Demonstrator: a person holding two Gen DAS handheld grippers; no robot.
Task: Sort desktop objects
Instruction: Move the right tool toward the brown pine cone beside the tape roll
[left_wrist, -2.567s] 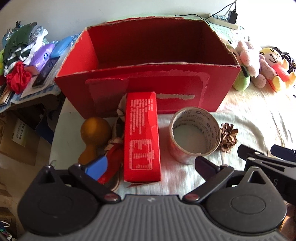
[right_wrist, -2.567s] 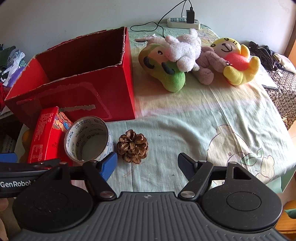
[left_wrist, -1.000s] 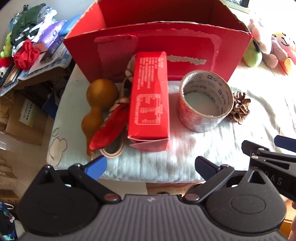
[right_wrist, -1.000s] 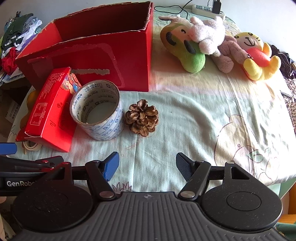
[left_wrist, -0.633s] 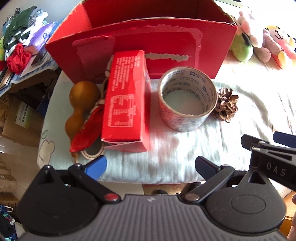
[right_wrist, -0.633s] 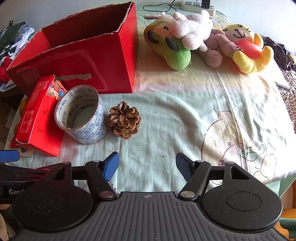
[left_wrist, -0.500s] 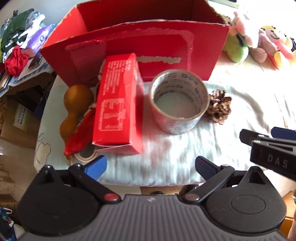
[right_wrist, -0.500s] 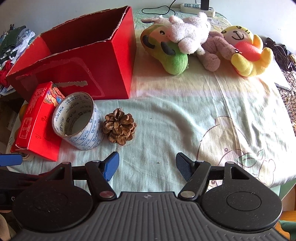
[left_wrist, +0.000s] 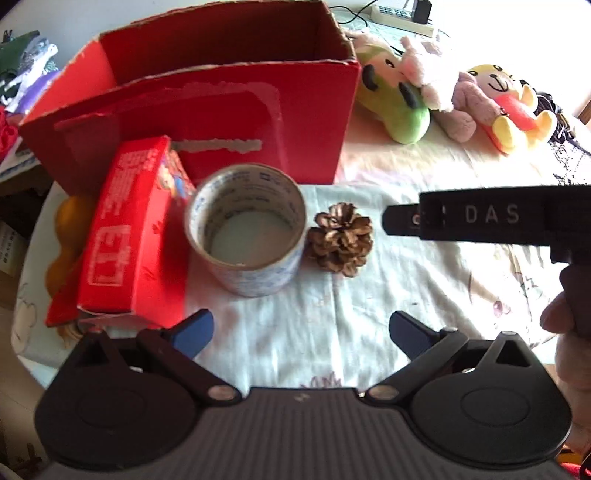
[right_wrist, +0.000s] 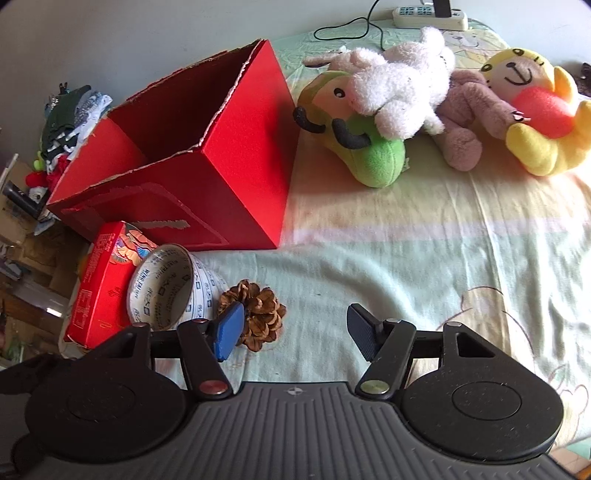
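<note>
A large open red cardboard box (left_wrist: 207, 92) (right_wrist: 207, 173) stands at the back left of the table. In front of it lie a small red carton (left_wrist: 125, 225) (right_wrist: 99, 288), a wide roll of printed tape (left_wrist: 247, 229) (right_wrist: 166, 288) and a brown pine cone (left_wrist: 340, 238) (right_wrist: 258, 314). An orange gourd (left_wrist: 62, 236) peeks out left of the carton. My left gripper (left_wrist: 301, 330) is open, low over the cloth in front of the tape roll. My right gripper (right_wrist: 293, 328) is open too, its blue left fingertip (right_wrist: 229, 328) close beside the pine cone.
Plush toys sit at the back right: a green one (right_wrist: 354, 147), a white one (right_wrist: 399, 85), a pink one (right_wrist: 469, 110) and a yellow one (right_wrist: 532, 107). A power strip (right_wrist: 428, 14) with a cable lies by the wall. Clutter (right_wrist: 66, 122) piles beyond the table's left edge.
Both grippers moved forward and right over the table. The right gripper dropped close to the pine cone and now crosses the left wrist view from the right. No object has shifted.
</note>
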